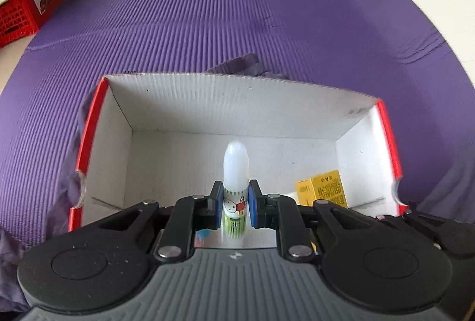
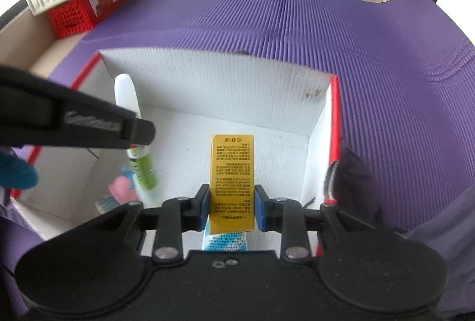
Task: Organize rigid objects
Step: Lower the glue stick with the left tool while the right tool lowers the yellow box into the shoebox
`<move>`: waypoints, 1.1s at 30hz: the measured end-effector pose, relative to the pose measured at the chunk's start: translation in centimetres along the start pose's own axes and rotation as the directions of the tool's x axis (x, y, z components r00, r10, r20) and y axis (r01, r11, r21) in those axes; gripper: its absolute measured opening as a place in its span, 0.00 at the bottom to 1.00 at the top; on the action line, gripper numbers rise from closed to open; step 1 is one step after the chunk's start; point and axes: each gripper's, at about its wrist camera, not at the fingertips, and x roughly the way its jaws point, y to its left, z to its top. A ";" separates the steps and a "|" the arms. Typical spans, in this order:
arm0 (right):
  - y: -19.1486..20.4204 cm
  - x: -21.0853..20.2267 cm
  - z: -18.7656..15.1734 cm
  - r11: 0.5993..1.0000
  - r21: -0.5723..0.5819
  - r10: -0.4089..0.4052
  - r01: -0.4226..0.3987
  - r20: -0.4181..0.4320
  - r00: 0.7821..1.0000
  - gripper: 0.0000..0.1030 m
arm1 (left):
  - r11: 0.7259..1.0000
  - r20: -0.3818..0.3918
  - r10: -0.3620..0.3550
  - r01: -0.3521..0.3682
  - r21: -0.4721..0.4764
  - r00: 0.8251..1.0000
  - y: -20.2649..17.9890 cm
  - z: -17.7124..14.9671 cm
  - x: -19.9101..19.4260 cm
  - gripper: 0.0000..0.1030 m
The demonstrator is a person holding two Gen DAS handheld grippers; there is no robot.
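**Two Items Held Over the Open Box**

The left tongs are clamped on one glue bottle, gripped at its labelled body, cap forward, at lower centre above the white box. The right tongs are closed on one yellow carton, held by its long sides. Both are judged light and rigid; the bottle's smooth plastic may slip. Several small items, blurred, lie in the box at lower left.
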 end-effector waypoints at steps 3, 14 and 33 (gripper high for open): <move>0.1 1.0 -0.1 1.000 -0.016 -0.008 0.008 -0.011 1.000 0.28 | 1.000 -0.031 -0.001 0.001 -0.015 1.000 0.2 -0.2 1.7 0.16; 0.4 1.6 -0.7 0.999 -0.038 0.007 -0.009 -0.032 0.999 0.30 | 0.999 -0.184 -0.001 -0.007 -0.044 0.983 0.4 -1.1 6.5 0.16; 0.1 -4.1 -1.1 0.999 -0.001 0.042 -0.042 0.035 0.998 0.53 | 0.994 -0.090 -0.061 0.053 -0.093 0.994 2.0 -2.8 0.2 0.16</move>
